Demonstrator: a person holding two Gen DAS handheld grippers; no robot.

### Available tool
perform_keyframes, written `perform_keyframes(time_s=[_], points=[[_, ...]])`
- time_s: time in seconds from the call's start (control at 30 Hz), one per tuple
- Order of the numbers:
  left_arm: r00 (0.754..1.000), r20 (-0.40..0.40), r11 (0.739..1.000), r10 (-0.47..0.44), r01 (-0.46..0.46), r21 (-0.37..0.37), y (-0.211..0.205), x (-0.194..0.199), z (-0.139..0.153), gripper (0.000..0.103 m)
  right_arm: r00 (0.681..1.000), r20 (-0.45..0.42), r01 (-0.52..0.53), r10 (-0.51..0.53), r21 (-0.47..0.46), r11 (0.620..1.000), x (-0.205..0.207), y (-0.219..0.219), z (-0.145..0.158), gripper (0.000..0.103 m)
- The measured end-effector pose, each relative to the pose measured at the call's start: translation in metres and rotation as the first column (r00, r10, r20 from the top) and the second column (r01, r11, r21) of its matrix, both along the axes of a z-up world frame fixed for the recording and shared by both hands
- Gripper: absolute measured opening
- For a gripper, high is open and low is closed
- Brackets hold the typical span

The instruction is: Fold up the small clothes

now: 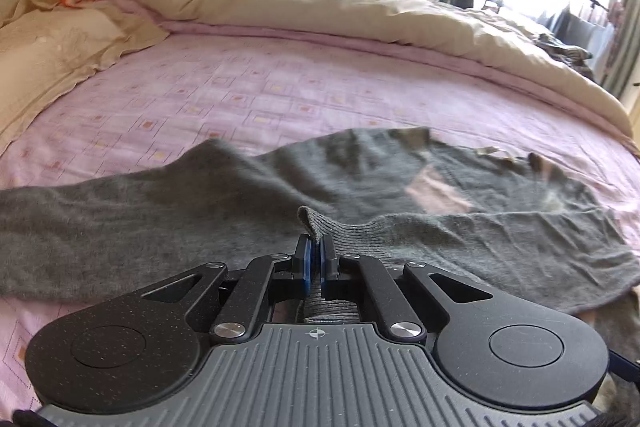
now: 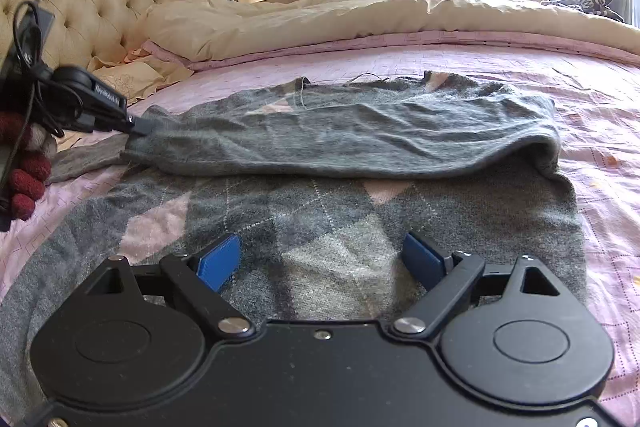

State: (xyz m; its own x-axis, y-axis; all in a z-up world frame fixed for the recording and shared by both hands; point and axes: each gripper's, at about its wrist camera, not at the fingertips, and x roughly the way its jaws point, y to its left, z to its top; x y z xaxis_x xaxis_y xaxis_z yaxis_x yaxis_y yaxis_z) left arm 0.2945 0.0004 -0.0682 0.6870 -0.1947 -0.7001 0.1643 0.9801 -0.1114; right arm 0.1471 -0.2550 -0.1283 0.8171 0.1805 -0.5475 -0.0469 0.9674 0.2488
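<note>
While lying spread across the pink bedspread (image 2: 500, 67), the grey argyle sweater (image 2: 320, 131) is sitting partly folded, its upper part doubled over the patterned body. Only the right wrist view is showing that fold and the diamond pattern; the left wrist view is showing only plain grey knit. A weak pinch could be letting the ribbed cuff (image 1: 320, 223) slip, undoing the fold. Clamped together, the left gripper (image 1: 316, 259) is holding that cuff, while the right gripper (image 2: 320, 259) is hovering wide apart, holding nothing.
</note>
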Motion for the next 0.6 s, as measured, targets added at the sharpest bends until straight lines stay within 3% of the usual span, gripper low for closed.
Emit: perform_keyframes(time_s=[0.13,0.27,0.33,0.4,0.6], points=[[0.999,-0.044,1.0,-0.007,0.008,0.005,0.002,0.004,-0.019,0.005,1.0,0.001,0.005,-0.005,0.008,1.0,0.0,-0.001,0.0,0.09],[1.0,0.015,1.0,-0.01,0.01,-0.001,0.001,-0.003,-0.026,0.008,1.0,0.001,0.012,-0.012,0.023,1.0,0.0,-0.004,0.0,0.09],[0.999,0.041,1.0,-0.027,0.026,0.006,0.0,-0.006,-0.027,0.014,1.0,0.0,0.014,-0.014,0.03,0.999,0.0,-0.005,-0.001,0.091],[0.996,0.056,0.998,-0.063,0.063,0.008,-0.001,-0.011,-0.026,0.029,1.0,0.0,0.017,-0.017,0.031,0.999,-0.001,-0.006,0.0,0.094],[0.994,0.034,0.994,-0.106,0.106,-0.014,0.001,-0.029,-0.023,0.056,1.0,-0.01,0.014,-0.013,0.019,1.0,0.001,-0.004,0.0,0.102]])
